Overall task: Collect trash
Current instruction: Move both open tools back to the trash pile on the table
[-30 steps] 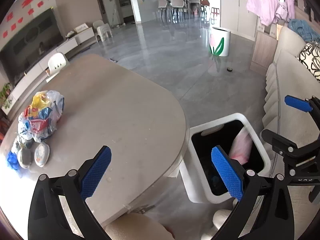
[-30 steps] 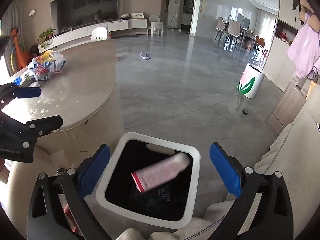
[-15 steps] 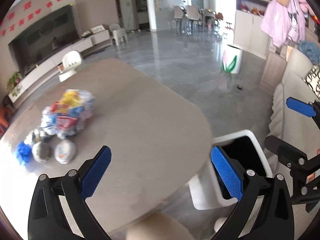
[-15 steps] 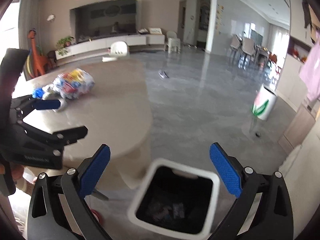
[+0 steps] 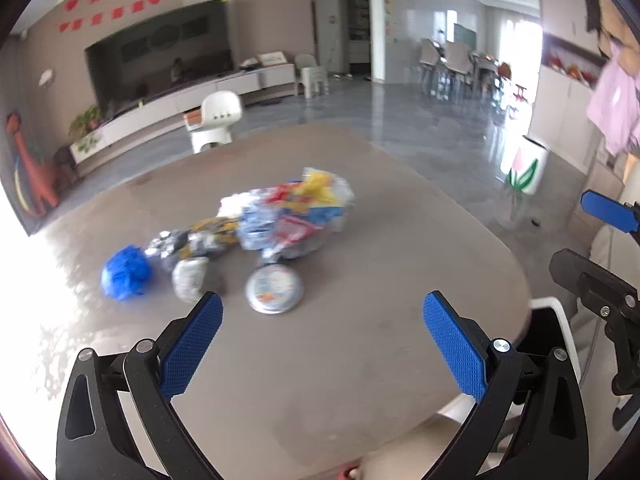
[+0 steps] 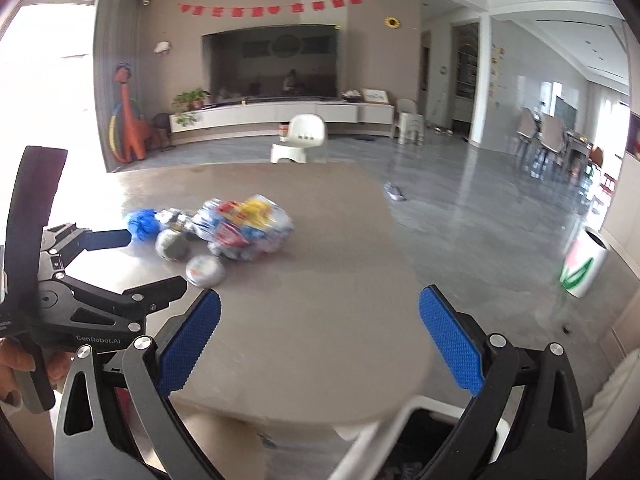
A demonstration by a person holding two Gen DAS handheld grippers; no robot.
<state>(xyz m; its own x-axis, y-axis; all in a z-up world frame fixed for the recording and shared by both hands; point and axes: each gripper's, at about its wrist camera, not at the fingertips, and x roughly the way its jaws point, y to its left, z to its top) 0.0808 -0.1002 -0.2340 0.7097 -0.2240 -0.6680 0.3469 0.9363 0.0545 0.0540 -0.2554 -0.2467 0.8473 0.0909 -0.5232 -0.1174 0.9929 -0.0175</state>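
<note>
Trash, a clear plastic bag of colourful wrappers point(image 5: 298, 216) with a blue crumpled wad point(image 5: 126, 272), a foil ball point(image 5: 190, 280) and a round foil lid point(image 5: 274, 290) beside it, lies mid-way across the grey oval table point(image 5: 360, 360). From the left wrist we see it far nearer than a second ago; the white bin point(image 5: 556, 320) has slid to the table's right edge. Our left gripper point(image 5: 322, 344) gapes empty.

From the right wrist, the bag point(image 6: 244, 232) sits beyond the table's near end point(image 6: 320, 320); the bin point(image 6: 400, 436) has dropped below it. "GenRobot.AI" marks the left tool. Our right gripper point(image 6: 320, 340) spreads wide, empty.
</note>
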